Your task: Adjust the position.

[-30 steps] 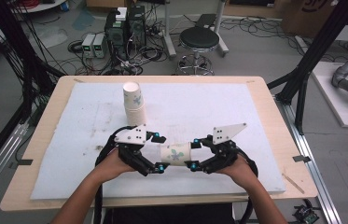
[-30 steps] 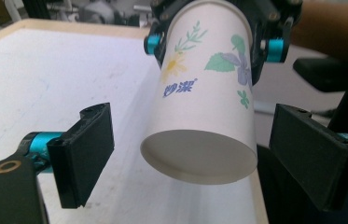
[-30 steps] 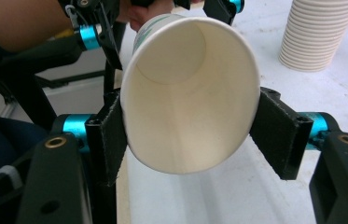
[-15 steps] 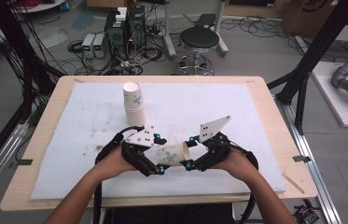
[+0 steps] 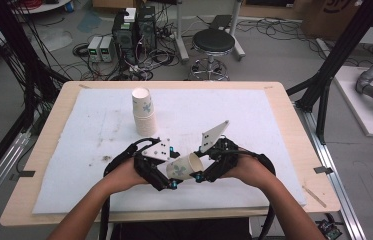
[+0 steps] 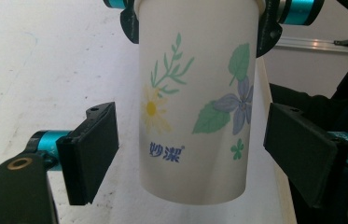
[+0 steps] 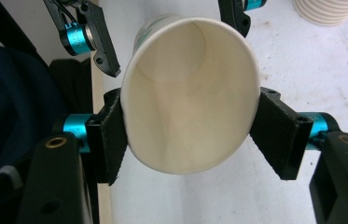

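The right gripper [image 7: 188, 135] clamped the paper cup [image 5: 185, 167] at its rim. The left gripper [image 6: 192, 154], jaws just closing, flanked its base without touching. Beyond the fingertips stood the cup stack [image 5: 144, 112], open mat [image 5: 254, 125] around.

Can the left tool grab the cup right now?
Probably yes. The cup hangs between the left tool's pads, which have just been closing but stand clear of it. Nothing blocks them; the right tool pinches its rim.

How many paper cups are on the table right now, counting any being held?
At least 2: one paper cup gripped at its rim by the right hand-held gripper, and an upside-down stack of cups whose count I can't tell.
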`<state>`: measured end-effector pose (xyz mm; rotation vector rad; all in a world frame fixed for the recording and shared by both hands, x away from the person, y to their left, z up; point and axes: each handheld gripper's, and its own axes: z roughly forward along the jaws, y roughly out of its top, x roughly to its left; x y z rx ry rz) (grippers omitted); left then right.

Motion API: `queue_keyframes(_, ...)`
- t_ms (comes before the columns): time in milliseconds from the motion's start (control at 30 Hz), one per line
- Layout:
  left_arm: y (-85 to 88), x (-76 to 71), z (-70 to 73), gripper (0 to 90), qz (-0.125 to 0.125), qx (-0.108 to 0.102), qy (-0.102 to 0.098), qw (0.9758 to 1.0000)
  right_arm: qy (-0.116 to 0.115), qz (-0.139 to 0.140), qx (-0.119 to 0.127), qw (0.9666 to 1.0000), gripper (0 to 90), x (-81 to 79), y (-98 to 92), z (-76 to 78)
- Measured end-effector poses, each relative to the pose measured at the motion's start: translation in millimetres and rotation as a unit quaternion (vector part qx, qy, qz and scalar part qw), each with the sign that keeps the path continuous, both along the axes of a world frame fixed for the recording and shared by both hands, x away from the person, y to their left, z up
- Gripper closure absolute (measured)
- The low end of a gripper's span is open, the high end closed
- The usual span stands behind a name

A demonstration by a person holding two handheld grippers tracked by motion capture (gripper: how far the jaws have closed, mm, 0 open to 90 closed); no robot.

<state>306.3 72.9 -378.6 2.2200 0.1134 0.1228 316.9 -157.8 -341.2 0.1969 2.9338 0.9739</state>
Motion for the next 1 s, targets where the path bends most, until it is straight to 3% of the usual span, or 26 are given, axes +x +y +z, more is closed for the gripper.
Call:
queue_keyframes(600,-10.2,0.9,-6.3,22.3,-0.007,0.03,0.004,0.9995,-0.006,0.014,-0.045,0.9989,32.9,-1.1,12.3,-1.0)
queue_keyframes(1000,-17.0,2.3,-9.6,34.9,-0.021,0.034,0.013,0.9991,-0.008,0.02,-0.069,0.9974,32.9,-1.9,18.2,-4.5)
